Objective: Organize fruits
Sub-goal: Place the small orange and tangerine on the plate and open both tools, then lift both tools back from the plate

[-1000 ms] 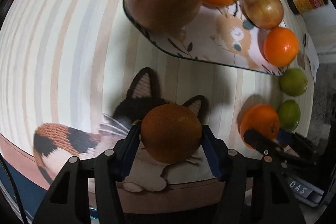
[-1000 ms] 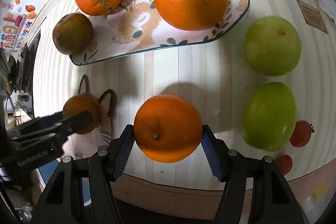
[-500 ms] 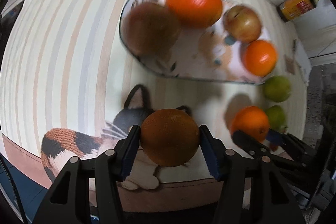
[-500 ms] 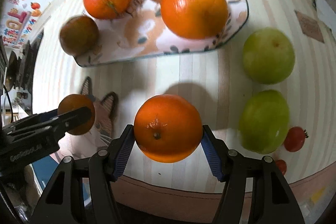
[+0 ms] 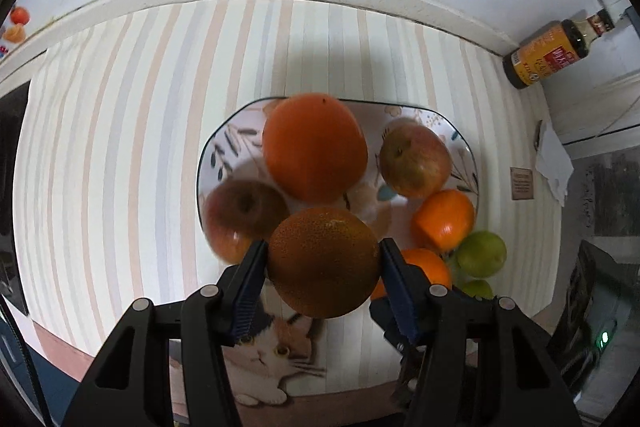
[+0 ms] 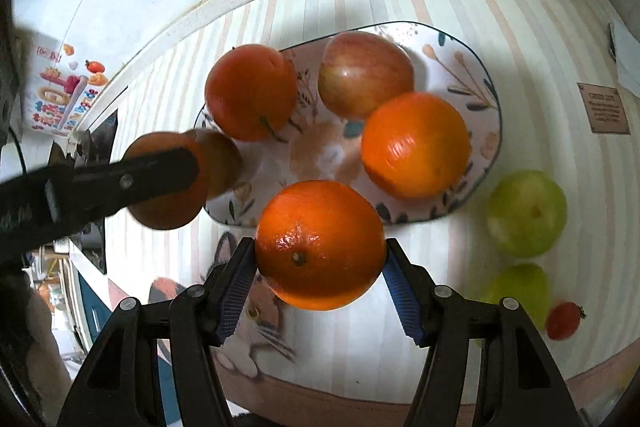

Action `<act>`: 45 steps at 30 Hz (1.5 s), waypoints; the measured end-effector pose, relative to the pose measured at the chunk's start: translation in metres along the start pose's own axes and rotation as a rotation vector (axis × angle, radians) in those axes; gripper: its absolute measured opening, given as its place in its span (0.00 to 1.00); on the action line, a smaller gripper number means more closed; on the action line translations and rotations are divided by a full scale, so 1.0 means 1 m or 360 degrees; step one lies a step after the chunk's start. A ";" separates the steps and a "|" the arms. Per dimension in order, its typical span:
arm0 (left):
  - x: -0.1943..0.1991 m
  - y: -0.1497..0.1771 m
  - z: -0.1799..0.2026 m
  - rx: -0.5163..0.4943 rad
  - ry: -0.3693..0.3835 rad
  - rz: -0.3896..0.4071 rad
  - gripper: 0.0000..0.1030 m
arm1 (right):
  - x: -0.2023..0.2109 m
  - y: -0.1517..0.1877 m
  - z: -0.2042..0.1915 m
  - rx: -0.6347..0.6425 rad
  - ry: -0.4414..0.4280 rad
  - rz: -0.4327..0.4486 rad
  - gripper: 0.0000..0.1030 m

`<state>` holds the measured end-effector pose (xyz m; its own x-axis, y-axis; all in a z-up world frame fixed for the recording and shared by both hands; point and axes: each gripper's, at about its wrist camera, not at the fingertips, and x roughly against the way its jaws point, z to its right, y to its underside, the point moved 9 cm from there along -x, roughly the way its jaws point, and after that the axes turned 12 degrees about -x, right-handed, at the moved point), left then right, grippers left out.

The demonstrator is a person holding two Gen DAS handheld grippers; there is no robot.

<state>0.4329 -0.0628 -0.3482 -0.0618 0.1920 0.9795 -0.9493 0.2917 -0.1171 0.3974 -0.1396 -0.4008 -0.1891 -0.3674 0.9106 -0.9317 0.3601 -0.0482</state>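
Your left tongs (image 5: 323,263) pinch a dull brown orange (image 5: 323,261) from both sides, so it cannot roll away. It hangs in the air over the near edge of the plate (image 5: 460,135). Your right tongs (image 6: 320,259) pinch a bright orange (image 6: 320,245) the same way, just in front of the plate (image 6: 476,67), not over it yet. I think you hold both up high so you can set them in the bare middle spot.

The fruits are round, so they have no long side. The bright orange's stem dot faces the camera. The brown orange's stem end is hidden. 2 green fruits (image 6: 526,213) wait on the tabletop (image 6: 560,39).
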 end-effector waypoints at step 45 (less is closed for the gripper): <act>0.148 0.079 -0.014 -0.0024 -0.0318 0.0460 0.87 | 0.183 0.031 -0.009 0.0200 0.0295 0.0528 0.94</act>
<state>0.3529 0.0024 -0.2145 -0.3881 0.0820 0.9180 -0.8792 0.2659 -0.3954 0.3364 -0.1879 -0.2322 -0.4374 -0.0836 0.8954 -0.8623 0.3214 -0.3913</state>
